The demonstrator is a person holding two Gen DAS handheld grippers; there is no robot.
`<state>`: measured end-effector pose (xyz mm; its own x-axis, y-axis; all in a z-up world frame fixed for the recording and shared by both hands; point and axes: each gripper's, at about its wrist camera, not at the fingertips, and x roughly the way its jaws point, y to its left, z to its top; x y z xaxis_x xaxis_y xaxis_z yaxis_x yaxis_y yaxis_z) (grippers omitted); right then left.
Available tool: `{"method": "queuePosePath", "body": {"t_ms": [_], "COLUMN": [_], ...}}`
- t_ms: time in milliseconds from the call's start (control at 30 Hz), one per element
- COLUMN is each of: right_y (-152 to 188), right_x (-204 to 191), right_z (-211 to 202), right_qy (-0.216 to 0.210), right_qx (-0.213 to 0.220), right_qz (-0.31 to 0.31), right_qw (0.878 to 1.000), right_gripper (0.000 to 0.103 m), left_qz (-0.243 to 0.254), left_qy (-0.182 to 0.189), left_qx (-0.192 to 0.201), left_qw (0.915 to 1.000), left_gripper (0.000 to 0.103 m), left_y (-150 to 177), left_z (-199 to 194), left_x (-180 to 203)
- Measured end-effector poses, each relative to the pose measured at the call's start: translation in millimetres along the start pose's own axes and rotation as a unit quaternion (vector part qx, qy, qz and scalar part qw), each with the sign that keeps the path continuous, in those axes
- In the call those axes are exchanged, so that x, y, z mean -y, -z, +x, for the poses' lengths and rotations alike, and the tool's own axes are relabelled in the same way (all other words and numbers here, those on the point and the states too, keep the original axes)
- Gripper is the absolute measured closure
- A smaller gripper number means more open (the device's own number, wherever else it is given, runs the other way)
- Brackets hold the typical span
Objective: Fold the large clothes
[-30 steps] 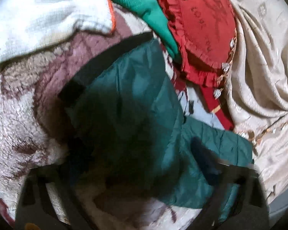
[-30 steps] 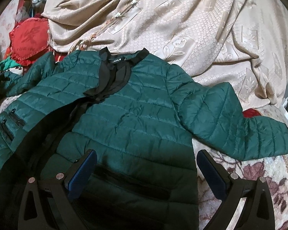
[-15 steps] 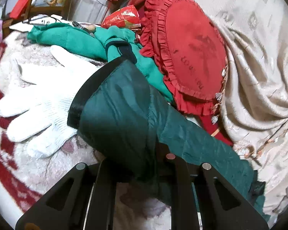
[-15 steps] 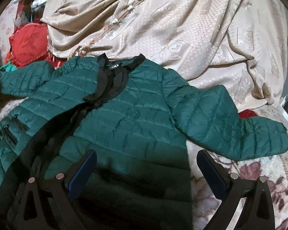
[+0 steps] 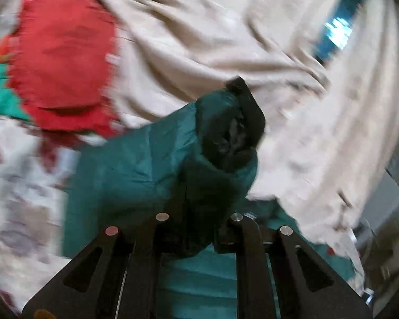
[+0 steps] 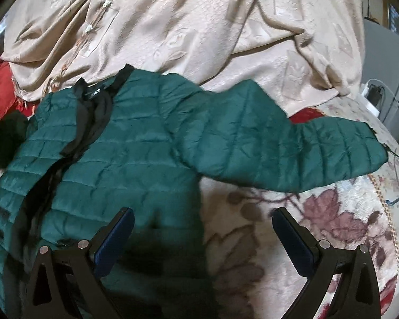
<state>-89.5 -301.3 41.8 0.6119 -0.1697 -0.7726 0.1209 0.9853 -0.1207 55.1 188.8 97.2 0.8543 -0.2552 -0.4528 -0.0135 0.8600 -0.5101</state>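
Observation:
A dark green quilted jacket (image 6: 125,156) lies spread on a flowered blanket, its black-trimmed collar (image 6: 93,111) toward the back and one sleeve (image 6: 292,154) stretched out to the right. In the left wrist view my left gripper (image 5: 196,228) is shut on the other sleeve (image 5: 151,164), lifted off the bed, with its black cuff opening (image 5: 234,135) facing the camera; this view is blurred. My right gripper (image 6: 202,228) is open, hovering low over the jacket's right edge and the blanket, with nothing between its blue pads (image 6: 114,239).
A beige embroidered bedspread (image 6: 199,26) is bunched up behind the jacket. A red frilled cushion (image 5: 63,61) and a bright green garment (image 5: 0,98) lie at the left. The flowered blanket (image 6: 319,226) covers the bed. A white plug with cables (image 6: 372,98) sits at the far right.
My left gripper closed on the jacket sleeve, then lifted it and swung it right toward the bedspread. The right gripper slid rightward over the jacket, still open.

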Motion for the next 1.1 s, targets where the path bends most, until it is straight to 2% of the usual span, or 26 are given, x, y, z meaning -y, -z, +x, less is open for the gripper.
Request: {"method": "queuePosePath", "body": {"t_ms": [167, 300, 400, 600, 700, 800, 933, 967, 1067, 1100], "right_y": [9, 11, 12, 13, 12, 8, 2, 0, -7, -10], "right_x": [10, 19, 29, 43, 45, 43, 39, 37, 29, 23], "right_z": [-2, 1, 5, 14, 17, 21, 20, 17, 6, 1], "right_qy": [-0.019, -0.019, -0.018, -0.008, -0.006, 0.005, 0.013, 0.013, 0.004, 0.001], "right_qx": [-0.009, -0.018, -0.025, -0.037, -0.035, -0.033, -0.026, -0.021, -0.002, 0.009], "right_qz": [0.015, 0.029, 0.046, 0.062, 0.064, 0.058, 0.063, 0.068, 0.081, 0.081], "right_qw": [1.0, 0.999, 0.998, 0.997, 0.997, 0.998, 0.998, 0.997, 0.997, 0.997], "right_gripper": [0.0, 0.0, 0.0, 0.0, 0.0, 0.0, 0.0, 0.0, 0.0, 0.0], "left_qz": [0.027, 0.055, 0.068, 0.042, 0.042, 0.041, 0.047, 0.051, 0.069, 0.077], "left_qy": [0.08, 0.145, 0.168, 0.146, 0.131, 0.124, 0.145, 0.152, 0.179, 0.182], "left_qx": [-0.057, -0.115, -0.153, -0.226, -0.244, -0.265, -0.286, -0.29, -0.296, -0.287], "left_qw": [0.9948, 0.9811, 0.9714, 0.9621, 0.9599, 0.9554, 0.9459, 0.9434, 0.9356, 0.9373], "left_gripper": [0.091, 0.091, 0.091, 0.091, 0.091, 0.081, 0.043, 0.039, 0.039, 0.039], "left_y": [39, 84, 115, 167, 180, 189, 189, 187, 175, 166], "left_z": [49, 97, 127, 186, 199, 203, 192, 184, 156, 143], "left_x": [80, 144, 176, 189, 186, 182, 186, 188, 186, 180]}}
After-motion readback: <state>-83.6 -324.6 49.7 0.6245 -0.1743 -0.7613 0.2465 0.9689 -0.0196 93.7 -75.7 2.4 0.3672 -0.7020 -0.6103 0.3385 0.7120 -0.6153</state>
